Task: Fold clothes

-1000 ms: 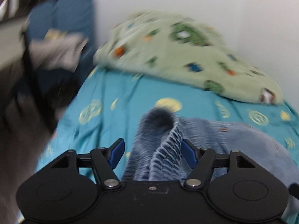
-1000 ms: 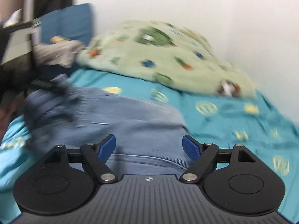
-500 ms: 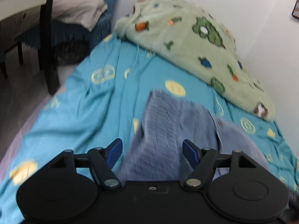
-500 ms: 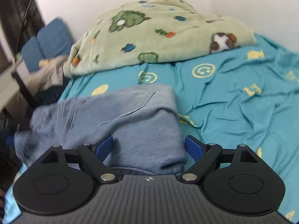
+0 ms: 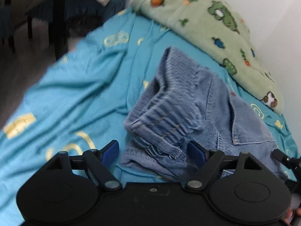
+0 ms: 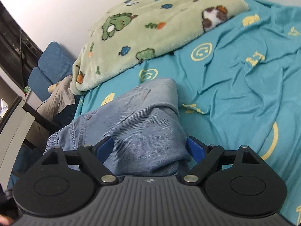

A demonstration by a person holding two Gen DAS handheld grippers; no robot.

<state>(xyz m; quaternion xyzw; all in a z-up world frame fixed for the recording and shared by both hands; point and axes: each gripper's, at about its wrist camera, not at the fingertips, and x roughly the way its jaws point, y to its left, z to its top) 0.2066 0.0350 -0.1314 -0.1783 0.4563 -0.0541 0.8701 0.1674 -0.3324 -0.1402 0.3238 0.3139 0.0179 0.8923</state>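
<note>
A pair of light blue denim trousers lies bunched on the teal bedsheet, its elastic waistband toward the left gripper. My left gripper is open, its blue pads either side of the waistband edge, just above it. In the right wrist view the same trousers lie folded over, running from the gripper toward the blanket. My right gripper is open, with the denim between its blue pads; I cannot tell whether the pads touch it.
A green cartoon-print fleece blanket is heaped along the white wall at the far side of the bed. A dark chair with a blue cushion and grey cloth stands past the bed's edge. The bed's left edge drops to the floor.
Both grippers have dropped and tilted down toward the bed. The trousers, lifted and blurred a second ago, now lie settled on the sheet. Both jaws stay open.
</note>
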